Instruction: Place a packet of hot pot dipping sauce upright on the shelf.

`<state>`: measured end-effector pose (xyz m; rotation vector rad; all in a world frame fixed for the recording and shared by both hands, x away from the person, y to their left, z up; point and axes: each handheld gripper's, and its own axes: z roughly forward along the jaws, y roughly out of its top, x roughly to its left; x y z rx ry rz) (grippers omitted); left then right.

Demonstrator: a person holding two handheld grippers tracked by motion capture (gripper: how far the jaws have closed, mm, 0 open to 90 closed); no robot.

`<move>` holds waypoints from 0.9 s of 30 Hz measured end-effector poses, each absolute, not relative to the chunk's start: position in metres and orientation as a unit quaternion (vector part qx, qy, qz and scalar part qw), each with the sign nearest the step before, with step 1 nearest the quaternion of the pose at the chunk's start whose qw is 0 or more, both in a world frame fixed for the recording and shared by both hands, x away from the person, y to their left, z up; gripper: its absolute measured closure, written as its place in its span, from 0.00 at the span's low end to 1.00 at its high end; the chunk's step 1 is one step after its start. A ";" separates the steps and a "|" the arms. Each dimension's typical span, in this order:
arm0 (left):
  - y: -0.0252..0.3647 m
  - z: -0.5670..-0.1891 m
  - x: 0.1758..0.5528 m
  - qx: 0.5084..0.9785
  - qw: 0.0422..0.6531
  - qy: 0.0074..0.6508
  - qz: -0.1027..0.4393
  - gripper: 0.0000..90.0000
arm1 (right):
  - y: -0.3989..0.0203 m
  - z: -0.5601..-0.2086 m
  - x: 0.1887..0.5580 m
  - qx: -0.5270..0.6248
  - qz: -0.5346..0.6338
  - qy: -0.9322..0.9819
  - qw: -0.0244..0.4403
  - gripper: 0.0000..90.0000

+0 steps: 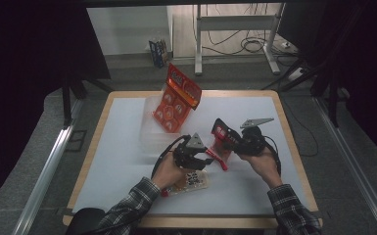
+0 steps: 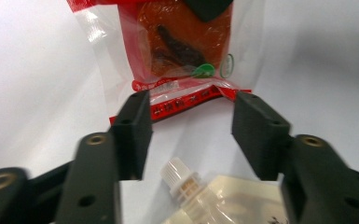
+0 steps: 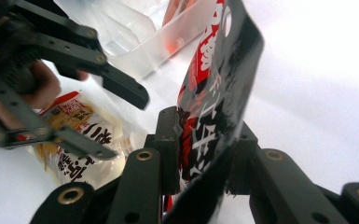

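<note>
red-and-clear snack packet (image 2: 177, 51) | cream spout pouch (image 1: 192, 180), black print | white tabletop (image 1: 117, 147)

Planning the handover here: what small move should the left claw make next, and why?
Probably ease forward and close on the red packet's lower edge: the left claw is open just short of it, while the right claw holds it upright.

clear tray (image 1: 149, 128) blocks far-left, spout pouch (image 1: 192, 181) near edge, right tabletop (image 1: 274, 186) free

Glossy plastic red packet (image 3: 217, 88), matt black gripper fingers (image 3: 168, 140) (brass-coloured rivets), smooth white tabletop (image 1: 122, 147), wooden edging.
</note>
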<state>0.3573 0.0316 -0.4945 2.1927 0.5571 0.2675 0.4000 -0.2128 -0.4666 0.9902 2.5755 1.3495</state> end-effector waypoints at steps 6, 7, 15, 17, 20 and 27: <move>0.042 -0.488 0.343 0.864 0.437 0.219 0.121 0.32 | -0.211 -0.458 0.398 0.318 0.443 0.837 0.049 0.78; 0.049 -0.488 0.336 0.858 0.448 0.222 0.121 0.30 | -0.210 -0.457 0.398 0.317 0.446 0.836 0.050 0.78; 0.074 -0.488 0.314 0.850 0.455 0.235 0.121 0.12 | -0.207 -0.447 0.397 0.307 0.452 0.836 0.059 0.79; 0.086 -0.487 0.305 0.846 0.460 0.238 0.125 0.09 | -0.206 -0.442 0.398 0.303 0.453 0.836 0.064 0.79; 0.102 -0.486 0.296 0.838 0.470 0.248 0.126 0.06 | -0.205 -0.436 0.398 0.298 0.456 0.836 0.068 0.79; 0.130 -0.488 0.277 0.829 0.471 0.264 0.145 0.03 | -0.197 -0.424 0.401 0.286 0.467 0.833 0.073 0.79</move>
